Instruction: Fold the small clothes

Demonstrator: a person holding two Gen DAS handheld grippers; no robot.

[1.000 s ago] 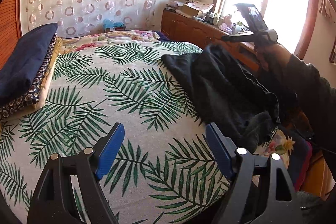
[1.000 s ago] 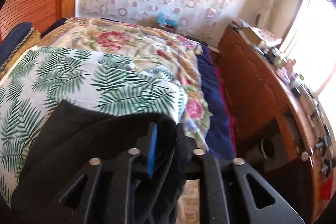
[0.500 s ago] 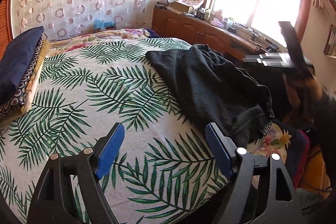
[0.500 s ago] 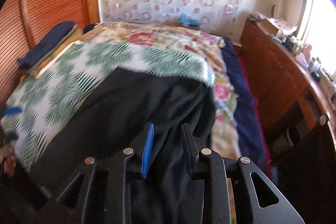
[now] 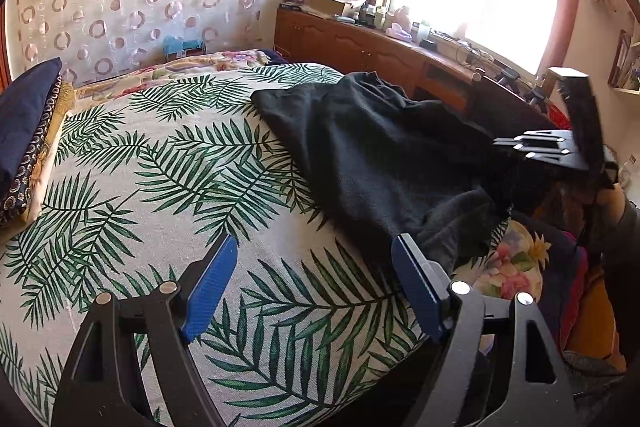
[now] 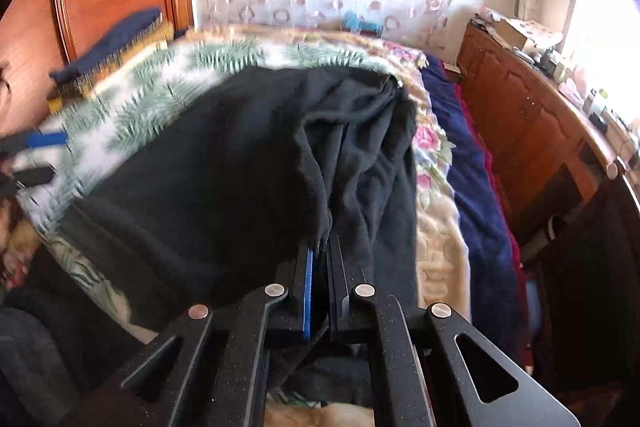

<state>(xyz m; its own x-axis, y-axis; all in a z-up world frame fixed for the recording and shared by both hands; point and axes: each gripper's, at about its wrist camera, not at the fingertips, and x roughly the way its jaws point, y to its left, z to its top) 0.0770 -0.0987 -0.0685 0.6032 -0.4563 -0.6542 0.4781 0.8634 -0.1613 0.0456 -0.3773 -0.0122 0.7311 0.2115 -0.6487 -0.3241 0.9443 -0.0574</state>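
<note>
Since a second ago the right gripper [image 6: 320,247] has been carried from high above the far edge of the bed down to the near right edge of the dark grey, fleece-like garment [image 5: 372,155], and its jaws have just been closing; they are now pressed together on a fold of that cloth, which is pinched between the blue pad and the black finger. In the left wrist view the garment is now seen drawn out longer toward the lower right (its near corner hangs over the mattress edge). The left gripper [image 5: 316,287] is changed little: its blue-padded fingers [image 5: 208,283] are held wide apart with nothing between them, hovering over the white bedspread printed with green palm leaves [image 5: 160,187].

The right gripper is angled downward along the cloth, gripped by a hand [image 5: 614,195] at the right border of the left wrist view, below the sunlit window. The left gripper is likewise tilted downward over the near part of the bed, just left of the garment's near corner.

The garment lies on the right half of the bedspread, partly bunched, with its far end toward the wooden sideboard [image 5: 360,47]. A stack of folded dark blue and patterned bedding [image 5: 24,131] is seen at the left edge.
</note>
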